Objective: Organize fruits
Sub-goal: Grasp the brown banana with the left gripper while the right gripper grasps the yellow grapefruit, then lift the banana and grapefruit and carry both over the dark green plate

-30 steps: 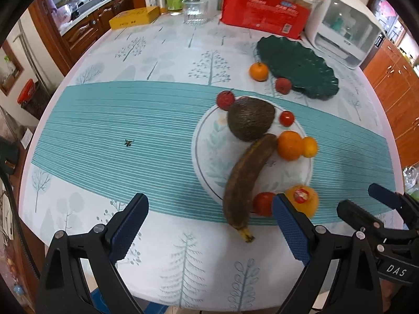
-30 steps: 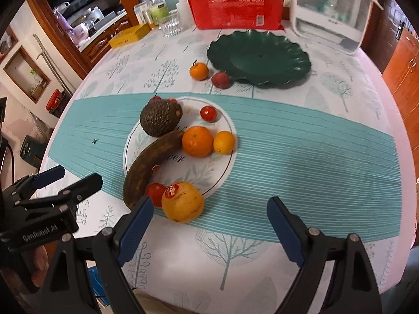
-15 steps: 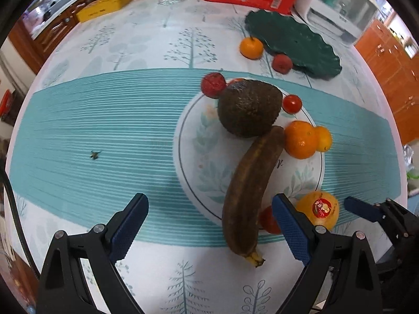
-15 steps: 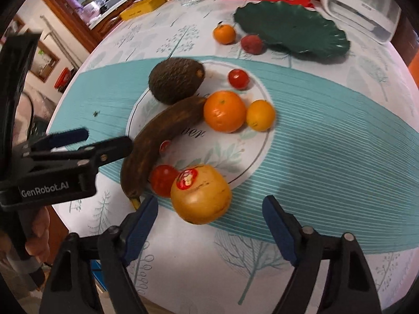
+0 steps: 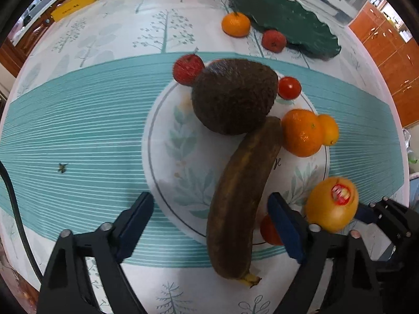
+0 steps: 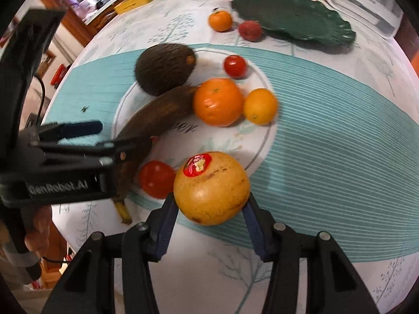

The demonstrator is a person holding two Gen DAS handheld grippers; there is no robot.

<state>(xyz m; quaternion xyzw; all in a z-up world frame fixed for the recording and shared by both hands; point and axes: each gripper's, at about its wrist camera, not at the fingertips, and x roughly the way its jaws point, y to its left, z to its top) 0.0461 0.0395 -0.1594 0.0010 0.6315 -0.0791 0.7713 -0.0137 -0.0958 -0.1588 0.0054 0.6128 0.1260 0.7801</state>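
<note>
**A:** What is each hand-held gripper doing?

**B:** The right hand-held gripper (image 6: 209, 209) is bracketing the yellow apple (image 6: 211, 188); its two blue pads are sitting against the apple's left and right flanks, so it appears to be gripping the fruit. The left hand-held gripper (image 5: 209, 222) is spread wide and holding nothing, with the near end of the brown banana (image 5: 242, 196) lying between its fingers.

**A:** How is the banana lying?

**B:** Its long axis is running from near, by the stem, away to the far right, roughly along the left gripper's line of sight. The left one is nearer to it.

**A:** And the containers?

**B:** The white plate (image 5: 159, 162) is carrying the banana, a dark avocado (image 5: 233, 96) at its far side, a large orange (image 5: 301, 133) touching a smaller orange fruit (image 5: 328, 129), and a cherry tomato (image 5: 289, 87). The apple is sitting at the plate's near right edge beside another tomato (image 6: 156, 179). Farther right on the desk (image 5: 104, 39), the green leaf-shaped dish (image 5: 301, 23) is holding nothing; a tangerine (image 5: 235, 24) and a red fruit (image 5: 273, 40) are lying just beside it.
</note>
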